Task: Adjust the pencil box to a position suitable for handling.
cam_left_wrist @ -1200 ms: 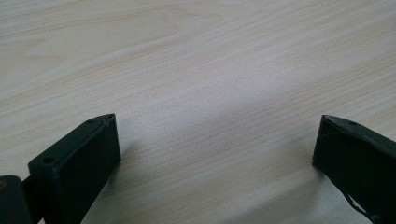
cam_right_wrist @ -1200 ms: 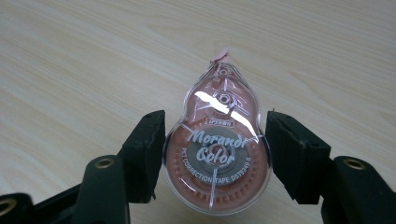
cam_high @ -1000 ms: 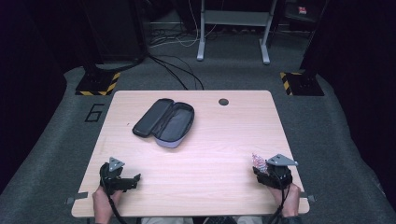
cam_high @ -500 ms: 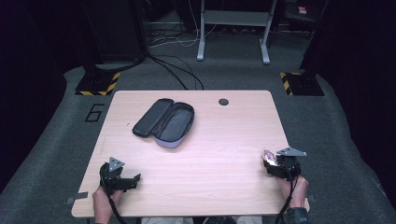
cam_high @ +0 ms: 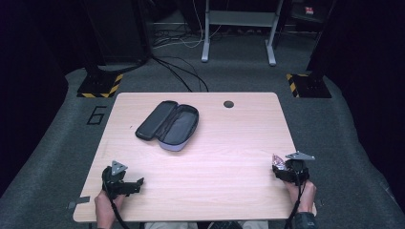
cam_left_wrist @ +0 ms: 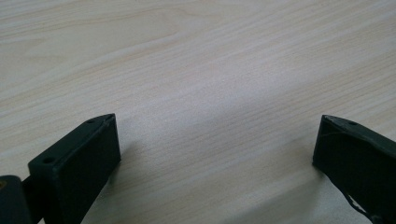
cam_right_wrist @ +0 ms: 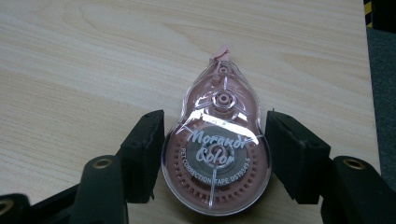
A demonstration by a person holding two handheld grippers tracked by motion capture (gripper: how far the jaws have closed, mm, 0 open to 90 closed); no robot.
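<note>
We can't make out much of the tape [cam_high: 278, 161] from the high view: it is a small pinkish glint at the tip of the right gripper [cam_high: 282, 170], half lost against the black body. In the right gripper view it comes clear, a pink see-through correction tape [cam_right_wrist: 217, 154] lying flat between our two jaws, round end toward us, nib pointing away. The left jaw touches its side. On the right we see a thin strip of table between the pad and the shell, so we cannot tell whether the grip is firm. The casing's near edge sits close to the bottom of that view.

Our left gripper [cam_high: 128, 185] has its jaws spread wide, with bare table [cam_left_wrist: 201, 93] between them, and both jaws are cut off at the bottom of the left gripper view.

Far ahead of both pairs of jaws lies an open case [cam_high: 168, 124], dark lid flung back, the inside too dark to read. Beyond it, a small round hole [cam_high: 228, 103] sits near the table's far edge. Nothing lies between our jaws and the case. Cables trail on the floor past the table.

Against a second ago, our right gripper has slid out toward the table's right edge and a little nearer to us, taking the tape with it. The left gripper sits where it was, and the case hasn't moved.
</note>
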